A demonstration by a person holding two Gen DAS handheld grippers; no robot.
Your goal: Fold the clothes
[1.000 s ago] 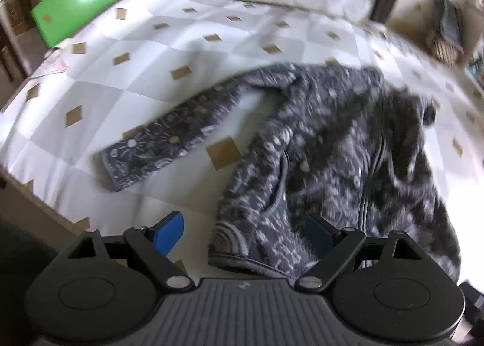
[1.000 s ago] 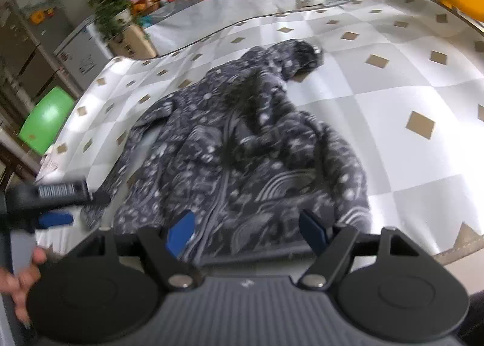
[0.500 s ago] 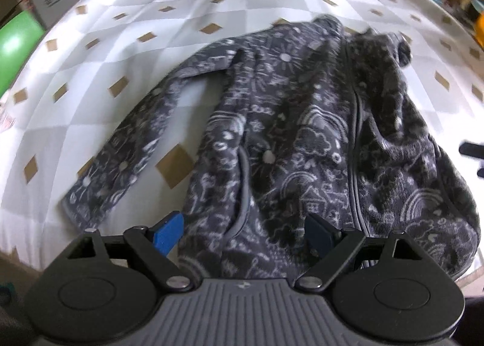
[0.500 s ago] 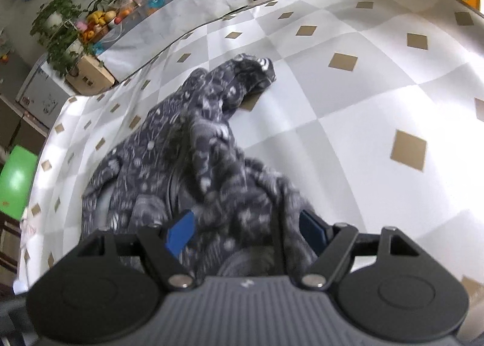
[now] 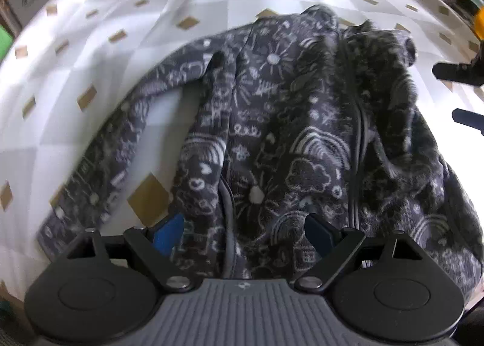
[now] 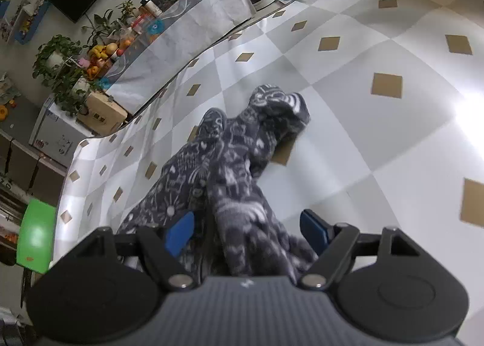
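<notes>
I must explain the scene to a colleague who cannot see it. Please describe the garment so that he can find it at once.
On the white and grey checked tablecloth with tan diamonds lies one dark grey fleece jacket. It alone is dark, printed with white doodles of rainbows and clouds.

We see a fleece jacket (image 5: pixel 272 122) of soft, napped cloth on a smooth, faintly glossy desk covering (image 5: pixel 99 52); each hand-held gripper (image 5: pixel 245 234) shows matt black plastic.
</notes>
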